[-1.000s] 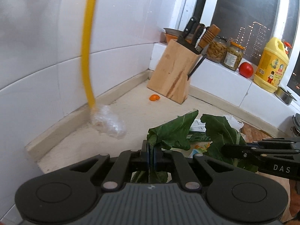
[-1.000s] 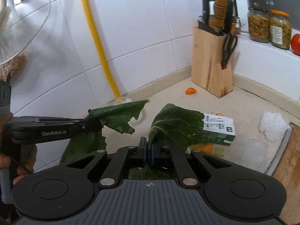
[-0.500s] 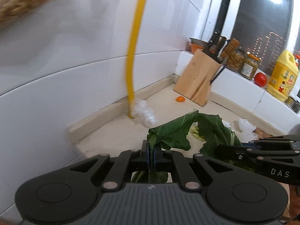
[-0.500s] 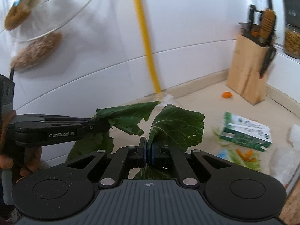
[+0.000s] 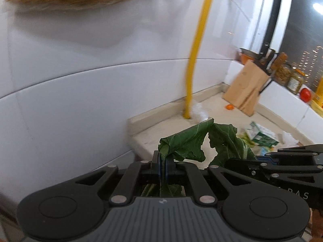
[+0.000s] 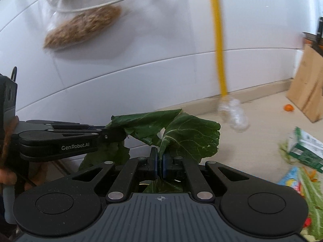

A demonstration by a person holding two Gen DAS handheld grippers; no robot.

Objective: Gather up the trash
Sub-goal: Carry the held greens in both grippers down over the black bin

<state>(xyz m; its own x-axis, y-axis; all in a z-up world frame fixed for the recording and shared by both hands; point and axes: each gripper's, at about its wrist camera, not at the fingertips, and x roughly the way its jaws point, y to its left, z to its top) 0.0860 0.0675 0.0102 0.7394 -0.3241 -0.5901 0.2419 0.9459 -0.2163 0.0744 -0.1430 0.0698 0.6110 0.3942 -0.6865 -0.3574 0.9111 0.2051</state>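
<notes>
- Trash in hand: two green leaves, one per gripper. The left leaf (image 5: 185, 143) is clamped in the left gripper (image 5: 163, 166), jaws pressed together on its stem end, blade sticking up and forward. The right leaf (image 6: 189, 135) is clamped the same way in the right gripper (image 6: 159, 166).
- Why held like this: my read is the pinch at the stem keeps the floppy blades from tearing or slipping, and one leaf per gripper clears two pieces in a single trip.
- Pose: both grippers pitch down and forward, side by side, close enough that the leaf tips nearly meet. In the right wrist view the left gripper lies roughly level and comes in from the left; a hand (image 6: 8, 151) is wrapped around its grip.
- Both leaves hang in the air near the left end of the counter (image 5: 161, 133), clear of its surface. No bin in view, so I can't tell where they are headed.
- Trash on the counter: crumpled clear plastic (image 6: 234, 115) at the foot of the yellow pipe (image 6: 219, 56), a green-white carton (image 6: 306, 149) lying on vegetable scraps, and an orange bit (image 6: 288, 107) beside the knife block (image 5: 245, 89).
- Far: white tiled wall; a hanging bag of brown material (image 6: 82, 28), blurred, contents probably grain or crumbs.
</notes>
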